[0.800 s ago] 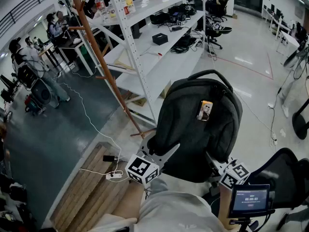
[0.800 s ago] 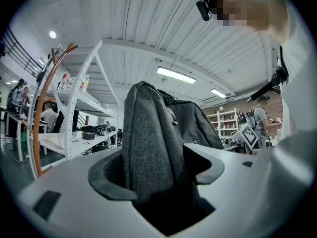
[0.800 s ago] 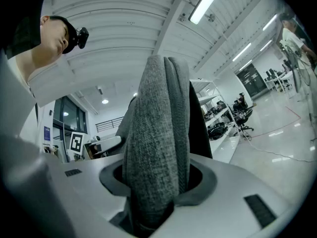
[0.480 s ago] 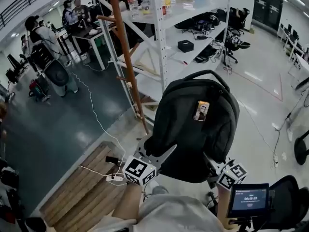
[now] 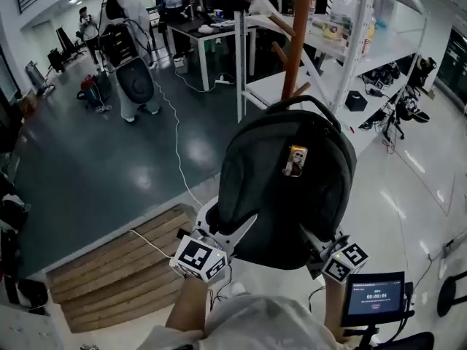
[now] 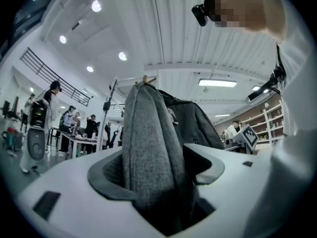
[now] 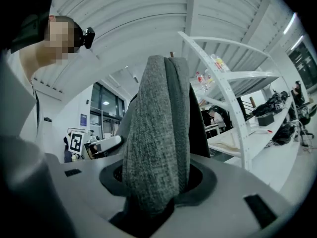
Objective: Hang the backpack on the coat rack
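A dark grey backpack (image 5: 288, 188) with a small orange tag is held up in the middle of the head view. My left gripper (image 5: 232, 230) is shut on its grey shoulder strap (image 6: 151, 148), which fills the gap between the jaws. My right gripper (image 5: 318, 242) is shut on the other grey strap (image 7: 158, 143). The brown wooden coat rack (image 5: 296, 42) stands just behind the backpack's top handle (image 5: 303, 104), its pegs (image 5: 279, 53) sticking out above the bag. Over the bag in the left gripper view, the rack's tip (image 6: 147, 79) shows.
White metal shelving (image 5: 363, 46) with bottles and boxes stands right behind the rack. Wooden steps (image 5: 109, 268) lie low at the left. People stand by a table (image 5: 197, 29) far back left. A small screen (image 5: 376, 297) sits by my right hand.
The view has swung left to right: the coat rack went from far left of the backpack to directly behind its top handle. Both grippers keep their hold on the straps.
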A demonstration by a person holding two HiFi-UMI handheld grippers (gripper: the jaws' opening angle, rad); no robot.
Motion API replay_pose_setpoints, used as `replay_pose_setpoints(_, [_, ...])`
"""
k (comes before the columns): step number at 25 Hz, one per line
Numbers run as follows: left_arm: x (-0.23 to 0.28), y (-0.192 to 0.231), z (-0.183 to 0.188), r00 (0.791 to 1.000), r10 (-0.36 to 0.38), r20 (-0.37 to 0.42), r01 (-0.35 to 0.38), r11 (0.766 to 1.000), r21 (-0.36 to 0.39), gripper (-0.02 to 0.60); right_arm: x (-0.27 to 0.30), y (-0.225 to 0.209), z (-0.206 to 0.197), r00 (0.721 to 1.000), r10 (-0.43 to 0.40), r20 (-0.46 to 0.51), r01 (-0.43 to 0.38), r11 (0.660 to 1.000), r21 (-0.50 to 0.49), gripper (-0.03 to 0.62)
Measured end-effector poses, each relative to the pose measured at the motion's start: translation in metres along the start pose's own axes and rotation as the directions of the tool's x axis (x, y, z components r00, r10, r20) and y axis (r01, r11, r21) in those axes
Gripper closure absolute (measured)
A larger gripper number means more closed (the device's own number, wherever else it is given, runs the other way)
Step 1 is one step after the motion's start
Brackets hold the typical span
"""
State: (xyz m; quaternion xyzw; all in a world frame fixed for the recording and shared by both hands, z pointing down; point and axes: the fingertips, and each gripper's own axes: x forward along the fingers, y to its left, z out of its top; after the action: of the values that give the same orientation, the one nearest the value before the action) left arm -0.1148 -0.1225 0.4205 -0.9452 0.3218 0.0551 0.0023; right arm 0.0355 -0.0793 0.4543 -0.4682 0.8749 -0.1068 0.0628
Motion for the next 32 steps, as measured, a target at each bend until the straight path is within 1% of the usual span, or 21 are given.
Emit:
replay_pose_setpoints(3, [-0.02, 0.03, 0.001, 0.994, 0.108, 0.001, -0.108, 0.994, 0.004, 0.256, 0.04, 0.01, -0.003, 0.994, 0.101, -0.032, -0.101, 0.995, -0.001, 0.402])
replay_pose_setpoints(7, [-0.025, 0.051, 0.003, 0.976, 0.215, -0.012, -0.215, 0.977, 0.001, 0.256, 0.07, 0.008, 0.0, 0.979, 0.193, -0.067, -0.192, 0.981, 0.016, 0.402])
replay_pose_setpoints(9, [-0.016, 0.059, 0.002, 0.965, 0.261, -0.012, -0.261, 0.965, 0.0, 0.258, 0.084, -0.004, 0.003, 0.968, 0.235, -0.084, -0.234, 0.972, 0.021, 0.402])
replay_pose_setpoints(12, [0.01, 0.067, -0.003, 0.949, 0.315, -0.008, -0.315, 0.949, 0.009, 0.258, 0.102, -0.035, 0.008, 0.953, 0.289, -0.096, -0.288, 0.957, 0.024, 0.402])
replay_pose_setpoints(14, [0.013, 0.073, 0.0, 0.94, 0.342, 0.0, -0.342, 0.939, 0.023, 0.256, 0.111, -0.038, 0.012, 0.945, 0.314, -0.091, -0.314, 0.949, 0.016, 0.402])
replay_pose_setpoints(18, [0.001, 0.085, 0.024, 0.933, 0.359, 0.036, -0.361, 0.931, 0.055, 0.258, 0.126, -0.021, 0.028, 0.938, 0.341, -0.065, -0.343, 0.939, -0.019, 0.402])
replay_pose_setpoints(23, [0.014, 0.098, 0.055, 0.929, 0.356, 0.098, -0.366, 0.925, 0.103, 0.258, 0.142, -0.022, 0.064, 0.934, 0.357, -0.01, -0.356, 0.931, -0.082, 0.402])
replay_pose_setpoints(27, [0.029, 0.11, 0.082, 0.937, 0.32, 0.137, -0.338, 0.931, 0.137, 0.258, 0.151, -0.024, 0.093, 0.94, 0.338, 0.041, -0.331, 0.936, -0.118, 0.402])
replay_pose_setpoints(32, [0.051, 0.124, 0.103, 0.953, 0.274, 0.131, -0.294, 0.941, 0.166, 0.256, 0.157, -0.03, 0.114, 0.957, 0.278, 0.08, -0.267, 0.955, -0.126, 0.402])
